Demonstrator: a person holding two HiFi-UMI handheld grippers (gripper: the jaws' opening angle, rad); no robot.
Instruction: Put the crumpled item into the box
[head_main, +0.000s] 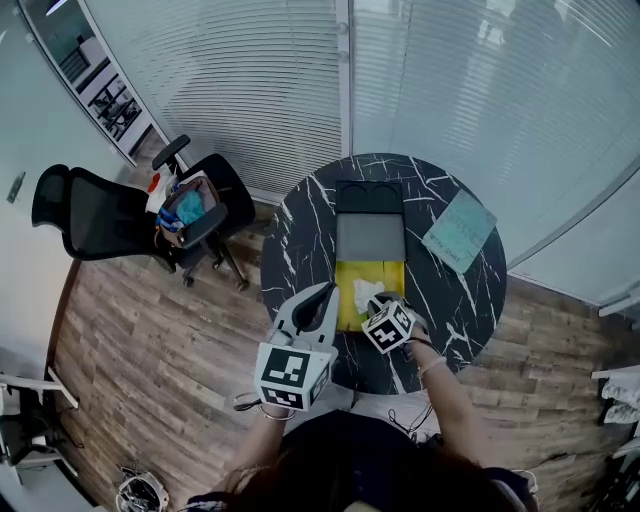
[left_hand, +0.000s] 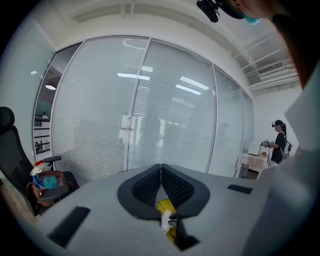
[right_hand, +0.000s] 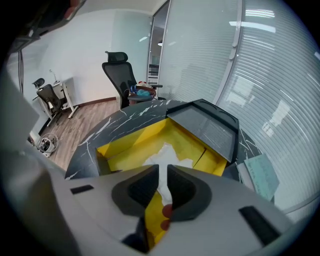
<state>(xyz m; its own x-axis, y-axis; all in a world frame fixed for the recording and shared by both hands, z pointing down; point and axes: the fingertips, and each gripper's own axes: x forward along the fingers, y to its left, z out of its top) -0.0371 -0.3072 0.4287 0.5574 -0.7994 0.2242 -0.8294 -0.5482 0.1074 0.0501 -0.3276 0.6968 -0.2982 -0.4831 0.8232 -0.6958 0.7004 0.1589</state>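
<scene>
**Risk: crumpled item pulled back out on release**

- The crumpled item (right_hand: 165, 151) is seen inside the yellow box (right_hand: 125, 141), on the box floor as far as can be judged. One white tail runs up between the jaws of the right gripper (right_hand: 162, 172).
- The right jaws are drawn nearly together and are pinching that tail. Only a narrow gap is left, and it is filled with white.
- The left gripper (left_hand: 160, 168) is pressed closed on nothing. It is held at the left near edge of the box and the box is not braced by it.
- The step is judged almost done: only opening and withdrawal are left.

Failure modes:
1. The tail may be snagged on the ribbed pads. If the gripper is lifted before the jaws are fully spread, the item is dragged over the near wall and onto the table (head_main: 300, 240).
2. The box looks light and unsupported. It could be shoved or tipped by a knock from the right gripper on the way out.
3. The grey lid (right_hand: 210, 125) is folded open at the far side. If it is jolted, it could be dropped onto the gripper.
4. The item may spring open once freed and ride above the wall line.

The teal sheet (head_main: 459, 231), far right on the table, is well apart and is not considered a factor.
</scene>
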